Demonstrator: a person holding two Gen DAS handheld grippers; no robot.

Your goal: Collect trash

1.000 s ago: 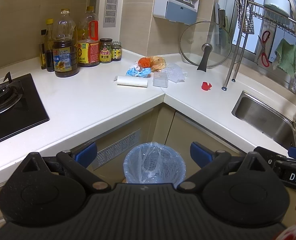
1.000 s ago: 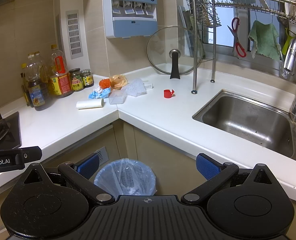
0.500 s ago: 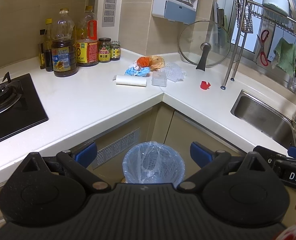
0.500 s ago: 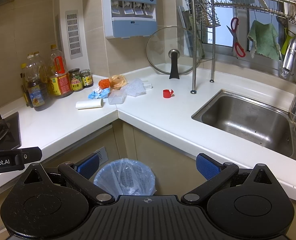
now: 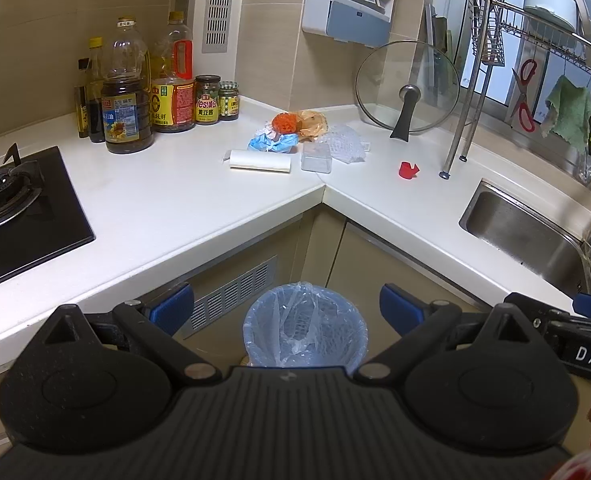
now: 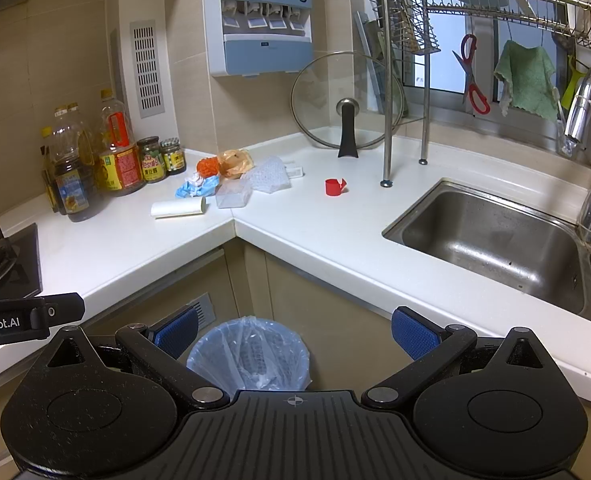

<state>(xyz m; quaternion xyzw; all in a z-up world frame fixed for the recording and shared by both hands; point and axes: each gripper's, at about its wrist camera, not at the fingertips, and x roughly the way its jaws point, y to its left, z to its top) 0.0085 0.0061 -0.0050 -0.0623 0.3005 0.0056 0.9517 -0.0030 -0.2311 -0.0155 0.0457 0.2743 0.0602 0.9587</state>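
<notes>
Kitchen corner: trash on worktop, bin below, both grippers empty.

Left gripper (image 5: 287, 306) and right gripper (image 6: 293, 332): jaws wide, holding nothing, above the lined bin (image 5: 305, 326) on the floor under the worktop's inner corner. Trash at the worktop (image 5: 167, 204) corner: white roll (image 5: 260, 160), clear box (image 5: 316, 157) touching bubble wrap (image 5: 345, 144), blue wrapper (image 5: 273, 142), orange scrap (image 5: 285, 122), yellow bag (image 5: 313, 122); red cap (image 5: 408, 170) apart, near the rack leg (image 5: 461, 132). Bottles (image 5: 127, 96) along the back edge; sink (image 6: 491, 244) at the right end.
</notes>
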